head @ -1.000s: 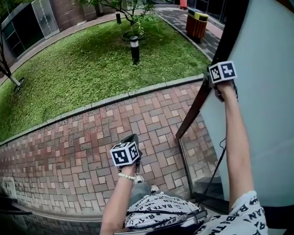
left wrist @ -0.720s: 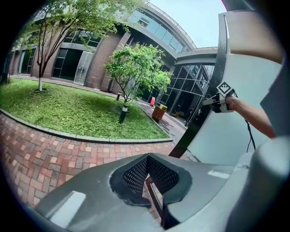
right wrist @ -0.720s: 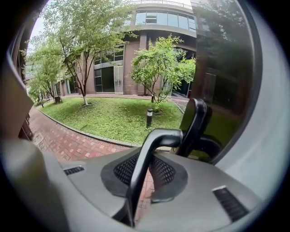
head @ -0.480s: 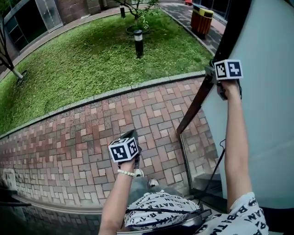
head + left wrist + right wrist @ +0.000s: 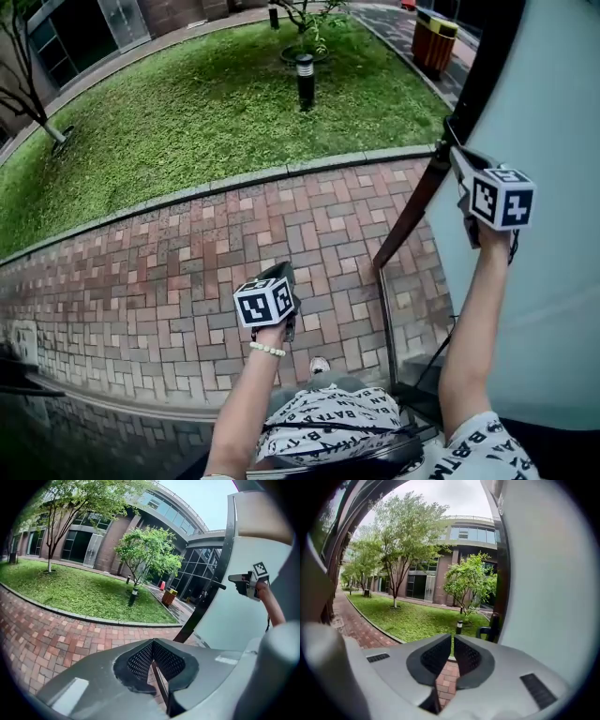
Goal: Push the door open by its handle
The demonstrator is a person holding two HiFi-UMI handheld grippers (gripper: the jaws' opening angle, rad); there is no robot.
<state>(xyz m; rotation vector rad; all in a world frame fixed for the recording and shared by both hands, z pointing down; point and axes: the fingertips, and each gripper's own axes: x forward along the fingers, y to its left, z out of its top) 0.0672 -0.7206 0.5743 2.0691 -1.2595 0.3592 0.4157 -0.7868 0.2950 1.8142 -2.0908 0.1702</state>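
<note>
The one pale frosted-glass door with a dark frame edge stands swung out at the right, over the red brick paving. Its long edge runs upright in both gripper views and slants from upper right down to lower left in the head view.

Its single short dark handle juts sideways off that edge. It shows in the right gripper view, and in the left gripper view as a stub. In the head view it is probably hidden behind the right gripper.

That gripper is held up close to the door edge, and in the left gripper view its tip sits near the handle but apart from it. Its jaws have just been closing and now meet with nothing between them.

The left gripper is low over the bricks, well clear of the door, its jaws also together and empty.

Beyond the curb lies a lawn with one black bollard lamp and one orange bin.
</note>
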